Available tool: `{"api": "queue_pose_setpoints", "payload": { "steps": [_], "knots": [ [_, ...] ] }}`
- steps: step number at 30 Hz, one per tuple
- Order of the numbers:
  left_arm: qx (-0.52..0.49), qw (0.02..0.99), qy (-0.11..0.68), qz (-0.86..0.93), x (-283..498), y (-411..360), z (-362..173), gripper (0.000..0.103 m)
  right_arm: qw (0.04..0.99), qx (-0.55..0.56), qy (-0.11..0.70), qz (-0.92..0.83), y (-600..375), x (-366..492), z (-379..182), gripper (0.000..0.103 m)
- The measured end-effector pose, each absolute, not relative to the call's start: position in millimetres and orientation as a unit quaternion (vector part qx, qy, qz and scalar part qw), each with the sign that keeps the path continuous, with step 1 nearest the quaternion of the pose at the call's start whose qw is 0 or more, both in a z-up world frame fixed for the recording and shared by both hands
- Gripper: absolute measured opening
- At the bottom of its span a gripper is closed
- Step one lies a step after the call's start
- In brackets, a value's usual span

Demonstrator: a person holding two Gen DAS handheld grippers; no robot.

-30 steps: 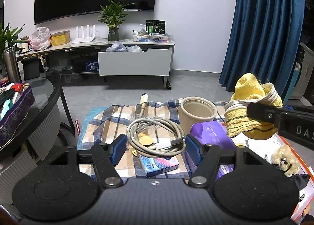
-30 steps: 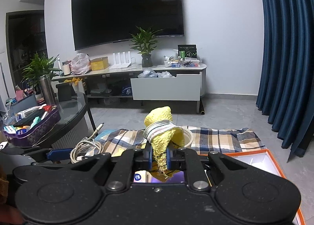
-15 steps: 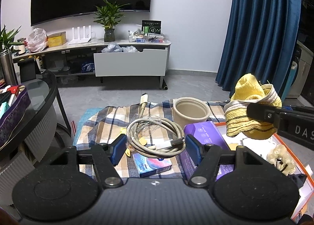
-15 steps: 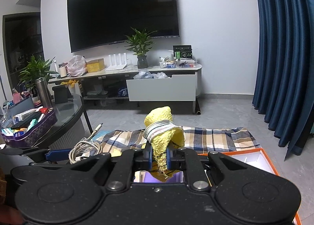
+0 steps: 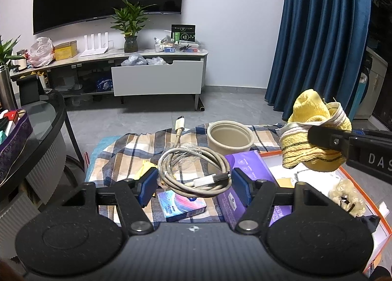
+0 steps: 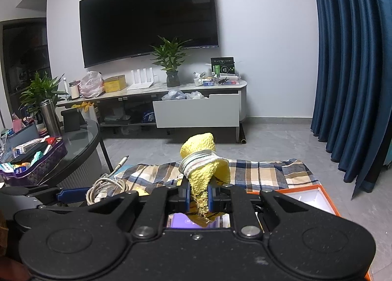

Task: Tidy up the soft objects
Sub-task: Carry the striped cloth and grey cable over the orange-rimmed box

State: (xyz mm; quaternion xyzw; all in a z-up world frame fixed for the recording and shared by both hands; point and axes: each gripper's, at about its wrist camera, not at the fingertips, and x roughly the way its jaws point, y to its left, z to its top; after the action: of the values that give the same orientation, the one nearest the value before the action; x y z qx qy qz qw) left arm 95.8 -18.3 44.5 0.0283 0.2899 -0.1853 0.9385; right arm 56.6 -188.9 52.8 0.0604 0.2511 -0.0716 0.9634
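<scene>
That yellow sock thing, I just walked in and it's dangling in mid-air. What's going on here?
A person is sorting soft items with two handheld claws. The right claw is shut on the yellow sock, held up over the orange box. The left claw holds a coiled cable above the plaid cloth.

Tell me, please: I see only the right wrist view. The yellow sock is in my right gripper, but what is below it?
Observer: In the left wrist view, the yellow sock, held in the right gripper, seems to hang over an orange-rimmed box.
Operator: Is something soft in that box?
Observer: Yes, a cream fluffy scrunchie lies in it.
Operator: And the left gripper?
Observer: The left gripper grips a coiled cable between its pads, above a blue packet.
</scene>
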Motion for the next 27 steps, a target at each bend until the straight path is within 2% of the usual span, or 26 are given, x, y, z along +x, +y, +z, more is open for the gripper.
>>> {"api": "queue_pose_setpoints", "payload": {
  "steps": [27],
  "knots": [
    [0.035, 0.935, 0.290, -0.200, 91.9, -32.5, 43.3, 0.066, 0.961, 0.070, 0.251, -0.088, -207.3, 47.2, 49.7, 0.016]
  ]
}}
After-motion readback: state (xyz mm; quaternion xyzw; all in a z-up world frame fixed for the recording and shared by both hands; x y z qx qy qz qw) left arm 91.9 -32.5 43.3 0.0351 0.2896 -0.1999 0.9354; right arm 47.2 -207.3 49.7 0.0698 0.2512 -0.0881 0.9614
